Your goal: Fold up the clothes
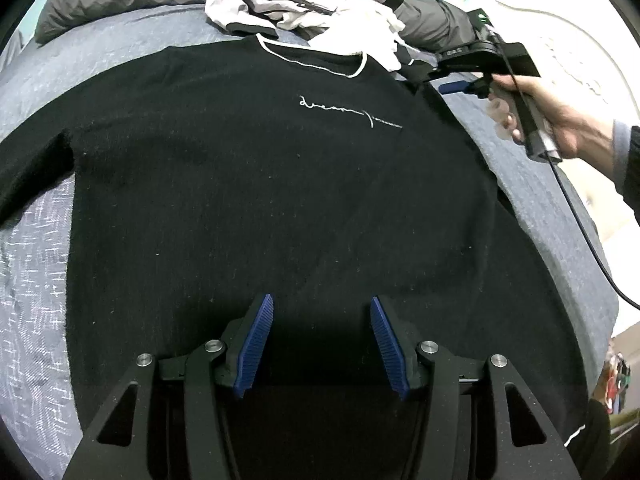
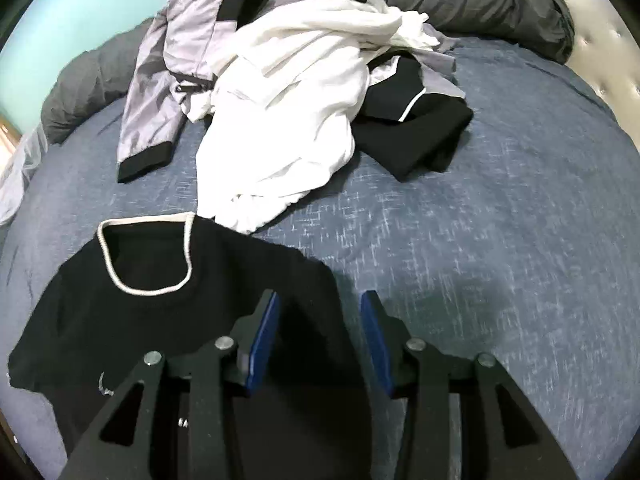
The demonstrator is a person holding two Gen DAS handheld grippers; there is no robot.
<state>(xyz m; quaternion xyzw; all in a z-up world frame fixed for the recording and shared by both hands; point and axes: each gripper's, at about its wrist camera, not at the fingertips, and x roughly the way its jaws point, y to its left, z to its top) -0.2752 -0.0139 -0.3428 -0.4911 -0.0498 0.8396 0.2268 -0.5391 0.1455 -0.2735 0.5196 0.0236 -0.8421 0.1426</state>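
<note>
Under everything you have the bed, its blue-grey bedspread [image 2: 460, 240] taking up most of both views. A dark grey duvet [image 2: 480, 4] is bunched along the far edge. Spread flat on the bedspread lies the black sweater [image 1: 260, 200], face up, its white-trimmed collar [image 2: 148, 256] toward the far side and a white script line across the chest. One sleeve runs off to the left in the left wrist view. Beyond the collar sits a pile of unfolded clothes: a pale lilac jacket with black cuffs [image 2: 168, 80], a crumpled white garment [image 2: 288, 120] that reaches the sweater's collar, and a black piece with white piping [image 2: 416, 136].

Your left gripper [image 1: 322, 344] hangs over the sweater's lower body, jaws spread with nothing between them. Your right gripper [image 2: 320, 344] is over the sweater's shoulder edge, jaws apart and empty. Your right hand [image 1: 560, 124] grips its handle.
</note>
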